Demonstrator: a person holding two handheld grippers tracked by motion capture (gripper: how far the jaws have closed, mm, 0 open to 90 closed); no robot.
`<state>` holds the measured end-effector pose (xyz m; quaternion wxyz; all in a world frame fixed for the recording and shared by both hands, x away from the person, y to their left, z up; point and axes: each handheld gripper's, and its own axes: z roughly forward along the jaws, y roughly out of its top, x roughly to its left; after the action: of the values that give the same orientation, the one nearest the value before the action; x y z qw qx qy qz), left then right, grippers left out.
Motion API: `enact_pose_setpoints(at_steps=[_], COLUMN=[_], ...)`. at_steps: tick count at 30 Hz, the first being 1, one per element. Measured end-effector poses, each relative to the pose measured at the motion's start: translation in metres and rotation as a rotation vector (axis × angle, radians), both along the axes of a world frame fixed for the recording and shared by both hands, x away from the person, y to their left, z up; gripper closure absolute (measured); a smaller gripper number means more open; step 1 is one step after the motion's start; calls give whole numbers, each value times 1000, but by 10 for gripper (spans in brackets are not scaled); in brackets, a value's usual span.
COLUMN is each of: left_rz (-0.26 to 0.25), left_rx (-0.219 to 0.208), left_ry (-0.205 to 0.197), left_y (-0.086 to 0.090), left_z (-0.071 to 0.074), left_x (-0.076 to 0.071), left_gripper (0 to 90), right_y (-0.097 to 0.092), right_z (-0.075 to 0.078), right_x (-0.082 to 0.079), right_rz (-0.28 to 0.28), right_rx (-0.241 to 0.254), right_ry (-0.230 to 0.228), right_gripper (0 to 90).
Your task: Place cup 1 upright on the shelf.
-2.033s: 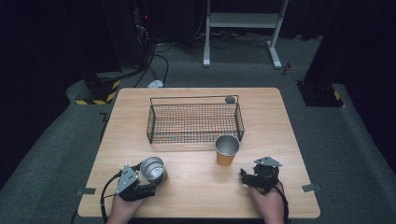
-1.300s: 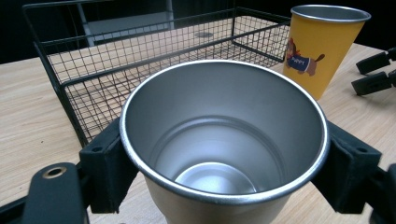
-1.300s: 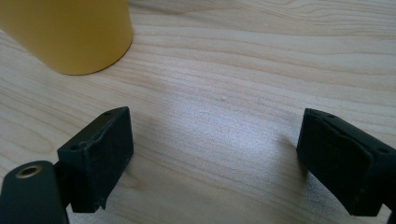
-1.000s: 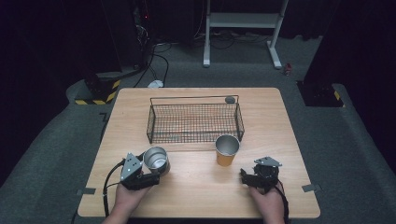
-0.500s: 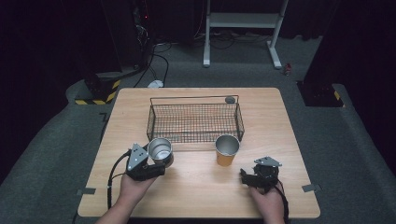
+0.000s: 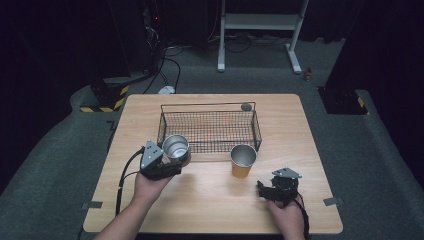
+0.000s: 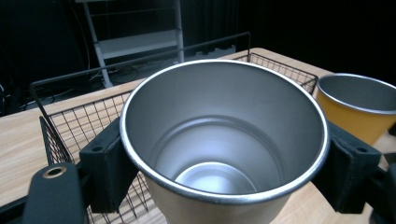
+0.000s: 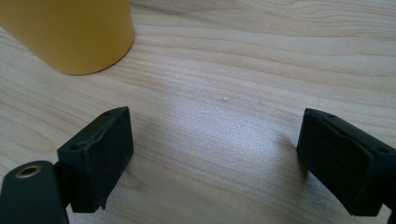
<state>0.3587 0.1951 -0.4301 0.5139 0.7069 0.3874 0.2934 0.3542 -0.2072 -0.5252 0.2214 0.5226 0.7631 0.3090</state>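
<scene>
Landmark = wire basket (image 6: 207, 129), black mesh, sitting mid-table (image 6: 310, 130) toward the far side. Left gripper (image 6: 167, 162) is at the basket's near-left corner, w/ both jaws clamped on a metal cup (image 6: 176, 147), one pad on each side of the wall just under the rim. Cup is upright, long axis vertical, mouth pointing up; in the left gripper view (image 7: 224, 140) you look straight down into the bare steel inside, nothing in it, tan outer wall below the rim. It's just beside the basket's front-left corner, w/ the mesh right behind it; can't tell if its base touches the table. A 2nd cup, orange cup (image 6: 243, 160), stands upright on the table just in front of the basket's near-right corner, open end up, apart from the held one. Right gripper (image 6: 274, 191) is nearer the person than the basket, off its right front corner, near the orange cup but not touching. Its jaws are spread wide w/ nothing between them, only bare wood; the right gripper view has the orange cup's wall (image 8: 70, 32) at upper left. Small grey round thing (image 6: 245, 106) sits at the basket's far-right corner.
</scene>
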Motion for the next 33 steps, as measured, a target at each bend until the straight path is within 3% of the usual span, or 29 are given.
enact_pose_setpoints(at_steps=[19,33], left_rz=[35,60], left_rx=[-19,-12], left_ry=[6,31], left_y=[0,-5], left_z=[8,12], left_x=[37,74], left_gripper=[188,189], right_y=[1,1], right_z=[0,0], right_x=[1,1], right_rz=[-2,-2], right_rx=[6,5], right_ry=[2,2], right_gripper=[107,107])
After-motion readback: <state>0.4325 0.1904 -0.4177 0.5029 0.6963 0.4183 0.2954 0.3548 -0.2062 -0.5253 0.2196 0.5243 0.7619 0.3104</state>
